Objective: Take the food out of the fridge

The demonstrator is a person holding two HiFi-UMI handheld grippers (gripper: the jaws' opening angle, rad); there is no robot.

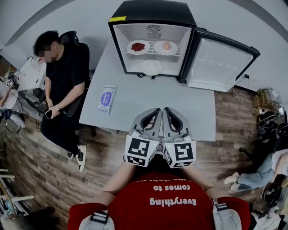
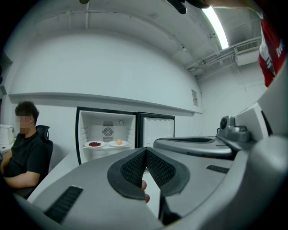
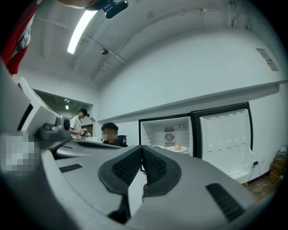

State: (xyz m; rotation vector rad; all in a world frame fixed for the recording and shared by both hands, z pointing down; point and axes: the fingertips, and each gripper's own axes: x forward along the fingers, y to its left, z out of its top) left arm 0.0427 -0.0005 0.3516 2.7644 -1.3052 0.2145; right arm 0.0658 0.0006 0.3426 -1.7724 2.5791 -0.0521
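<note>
Head view: the open fridge [image 1: 153, 11] stands at twelve o'clock, with a plate of red food [image 1: 138, 46] and a plate with a pale round item [image 1: 166, 46] on its shelf. The left gripper [image 1: 155, 113] and right gripper [image 1: 167, 112] are at six, well short of it.

Left gripper view: jaws pressed together, empty.

Right gripper view: the same.

Spread the jaws before meeting a plate rim, and keep the plate level.

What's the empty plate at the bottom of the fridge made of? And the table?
Empty plate: probably glazed white ceramic, possibly plastic; smooth, evenly white, faint sheen. Table: likely matte pale grey laminate or painted board; flat, uniform, no grain.
</note>
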